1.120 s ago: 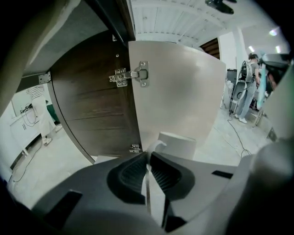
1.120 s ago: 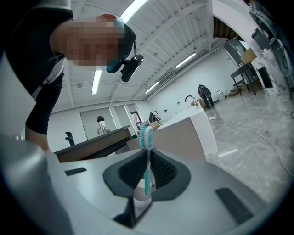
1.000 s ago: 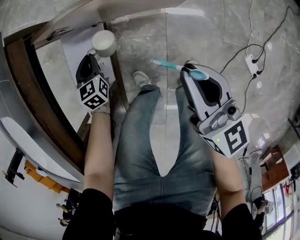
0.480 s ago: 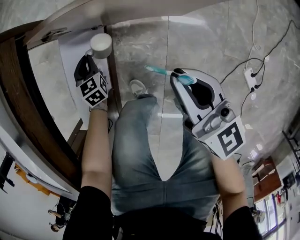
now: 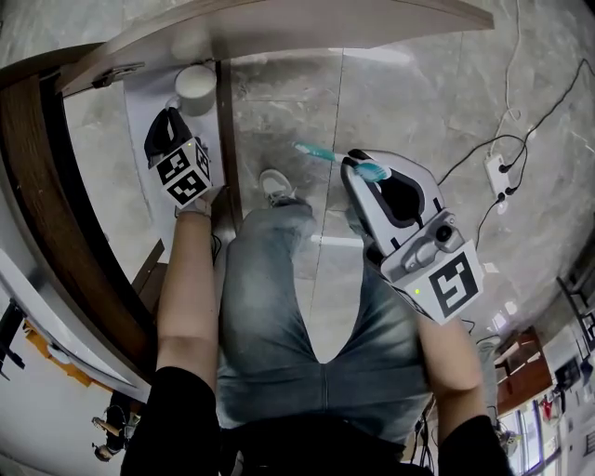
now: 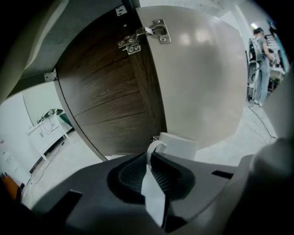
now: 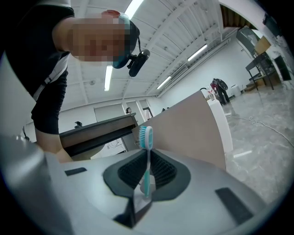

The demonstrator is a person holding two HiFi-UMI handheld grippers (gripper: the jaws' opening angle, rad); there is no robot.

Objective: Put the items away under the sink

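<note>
A white mug (image 5: 195, 84) hangs by its handle from my left gripper (image 5: 175, 110), which is shut on it just inside the open cabinet, above the white cabinet floor (image 5: 139, 158). In the left gripper view the mug (image 6: 178, 144) sits beyond the left gripper (image 6: 149, 160), and its handle is pinched between the pads. My right gripper (image 5: 358, 167) is shut on a teal toothbrush (image 5: 321, 153) over the stone floor, right of the cabinet. In the right gripper view the toothbrush (image 7: 146, 137) stands upright in the right gripper (image 7: 147, 172), bristles at the top.
The open cabinet door (image 5: 279, 23) runs across the top, with its hinge (image 6: 138, 39) on the dark wood side panel (image 6: 110, 96). The person's legs and a shoe (image 5: 276, 184) are between the grippers. A power strip (image 5: 493, 172) with cables lies on the floor at the right.
The left gripper and the mug have shifted slightly left, toward the cabinet interior. The right gripper with the toothbrush has drifted left and down a little. Both grips are unchanged.
</note>
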